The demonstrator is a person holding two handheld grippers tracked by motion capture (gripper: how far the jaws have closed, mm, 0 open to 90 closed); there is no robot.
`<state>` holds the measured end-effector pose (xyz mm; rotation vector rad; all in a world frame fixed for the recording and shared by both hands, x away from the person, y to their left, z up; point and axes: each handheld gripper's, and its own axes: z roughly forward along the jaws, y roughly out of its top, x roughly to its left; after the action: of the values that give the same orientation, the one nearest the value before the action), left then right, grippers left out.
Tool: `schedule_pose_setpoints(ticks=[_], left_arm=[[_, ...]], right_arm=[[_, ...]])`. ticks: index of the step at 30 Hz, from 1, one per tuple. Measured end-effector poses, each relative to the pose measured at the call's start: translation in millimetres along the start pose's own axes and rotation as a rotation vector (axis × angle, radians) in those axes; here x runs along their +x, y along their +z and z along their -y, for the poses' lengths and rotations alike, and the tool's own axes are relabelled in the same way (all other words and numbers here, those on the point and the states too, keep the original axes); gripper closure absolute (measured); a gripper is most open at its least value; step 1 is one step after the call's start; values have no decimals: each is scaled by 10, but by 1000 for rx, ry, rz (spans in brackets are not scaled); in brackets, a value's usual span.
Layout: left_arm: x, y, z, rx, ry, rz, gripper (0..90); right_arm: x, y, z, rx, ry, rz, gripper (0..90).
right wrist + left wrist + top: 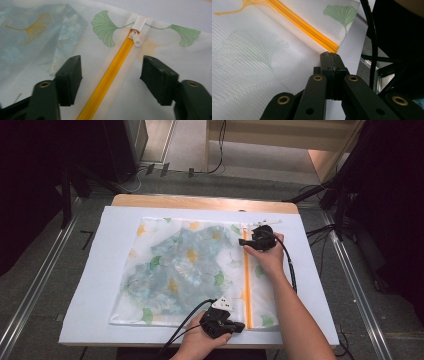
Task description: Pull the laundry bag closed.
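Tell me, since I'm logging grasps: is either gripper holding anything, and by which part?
The left gripper is shut, seemingly pinching the mesh bag's near edge beside the orange zipper's end. The right gripper is open, holding nothing.

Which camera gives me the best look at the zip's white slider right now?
The right gripper view: the slider sits close and sharp at the far end of the orange zip, framed between the open right tongs. In the high view, that zip end lies by the right tongs, too small to make out. The left gripper view shows the zip's other end.

Fine white mesh bag [120, 95], glossy orange zipper [110, 75]; tabletop [200, 202] seemingly wooden.
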<state>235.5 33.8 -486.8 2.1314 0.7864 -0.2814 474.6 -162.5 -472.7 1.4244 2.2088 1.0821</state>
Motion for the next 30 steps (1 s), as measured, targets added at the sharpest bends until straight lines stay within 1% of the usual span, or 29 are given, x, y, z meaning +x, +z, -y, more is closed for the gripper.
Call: schedule_pose_setpoints(ticks=[2, 3, 4, 5, 6, 7, 8, 10, 11, 12, 13, 14, 15, 16, 17, 19, 23, 26, 28, 29, 30], left_arm=[[-12, -2, 4, -8, 9, -2, 900], [-21, -8, 4, -3, 18, 2, 895], [-29, -5, 4, -6, 33, 8, 839], [-35, -5, 6, -10, 38, 14, 813], [-31, -16, 6, -7, 42, 19, 800], [-25, -23, 9, -21, 41, 26, 783], [-20, -41, 10, -30, 39, 24, 758], [-6, -70, 18, -63, 24, 26, 700], [0, -86, 20, -72, 23, 23, 690], [5, -95, 21, -79, 23, 22, 678], [0, -103, 20, -74, 29, 19, 652], [-10, -108, 19, -63, 47, 2, 617], [-14, -121, 22, -64, 61, -10, 573], [-8, -142, 24, -70, 67, -13, 544], [2, -170, 31, -92, 67, -17, 526], [45, -253, 38, -120, 82, -54, 484], [194, -437, 77, -199, 59, -113, 451], [286, -544, 113, -215, 54, -147, 431], [330, -607, 134, -225, 53, -160, 423], [356, -645, 149, -235, 60, -173, 414], [377, -679, 163, -242, 65, -183, 406]], right_arm=[[17, -65, 47, -14, 13, -1, 199], [28, -96, 72, -18, 17, -3, 174], [42, -127, 99, -21, 12, 0, 158], [57, -155, 123, -23, 11, 9, 142], [67, -190, 149, -25, 7, 13, 142], [73, -220, 178, -34, 3, 12, 142], [80, -253, 205, -35, 5, 8, 142], [90, -315, 269, -50, 10, 6, 142], [93, -339, 303, -52, 6, -1, 142], [106, -362, 339, -51, 9, -2, 141], [115, -386, 374, -50, 1, -9, 142], [128, -410, 409, -52, -4, -11, 141], [140, -436, 440, -53, -10, -14, 142], [156, -474, 480, -58, -10, -21, 142], [164, -503, 503, -62, -6, -25, 142], [187, -581, 575, -72, -9, -37, 142], [228, -711, 692, -88, -14, -47, 142], [269, -797, 771, -89, -24, -49, 142], [300, -861, 819, -92, -24, -60, 142], [314, -891, 838, -94, -30, -58, 141], [330, -937, 860, -101, -26, -62, 142]])
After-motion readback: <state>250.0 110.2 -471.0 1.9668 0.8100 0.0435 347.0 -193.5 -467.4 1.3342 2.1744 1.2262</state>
